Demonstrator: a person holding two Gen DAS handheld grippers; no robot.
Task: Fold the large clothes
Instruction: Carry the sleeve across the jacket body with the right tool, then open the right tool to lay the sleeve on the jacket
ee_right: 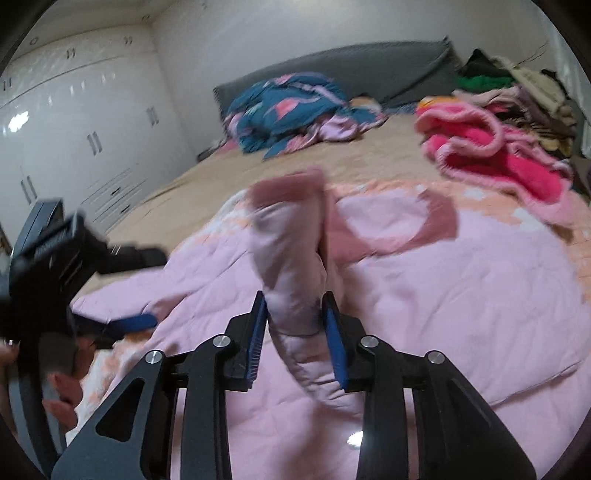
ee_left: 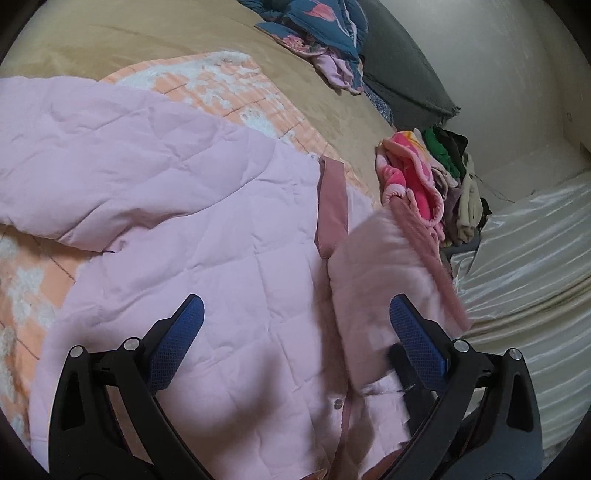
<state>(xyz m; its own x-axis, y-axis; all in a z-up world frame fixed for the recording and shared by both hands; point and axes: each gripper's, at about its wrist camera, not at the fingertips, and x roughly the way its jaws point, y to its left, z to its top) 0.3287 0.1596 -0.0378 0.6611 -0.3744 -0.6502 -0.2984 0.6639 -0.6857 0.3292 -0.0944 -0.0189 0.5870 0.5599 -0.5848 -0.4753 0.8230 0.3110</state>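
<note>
At the far left of the right wrist view stands a white wardrobe (ee_right: pixel 74 122) along the wall, and just in front of it the left gripper (ee_right: pixel 122 325) comes in from the left edge, blurred, a person's fingers (ee_right: pixel 61 391) wrapped round its handle. In its own view the left gripper (ee_left: pixel 295 332) has its blue pads spread wide over the pink quilted jacket (ee_left: pixel 192 236), pinching nothing. The jacket lies spread across a peach patterned blanket (ee_left: pixel 229 88) on the tan bed (ee_left: pixel 110 33), filling the near part of both views. Near the middle, the right gripper (ee_right: pixel 295 332) pinches a raised fold of the jacket's sleeve (ee_right: pixel 291 258) between its blue pads, the darker pink cuff (ee_right: pixel 291 188) standing above it. Further off lies a crumpled blue and pink quilt (ee_right: pixel 288 107) against the grey headboard (ee_right: pixel 369 62). To the right sits a bright pink fleece garment (ee_right: pixel 495 151), and beyond it a pile of mixed clothes (ee_right: pixel 517 85) at the bed's far right edge
</note>
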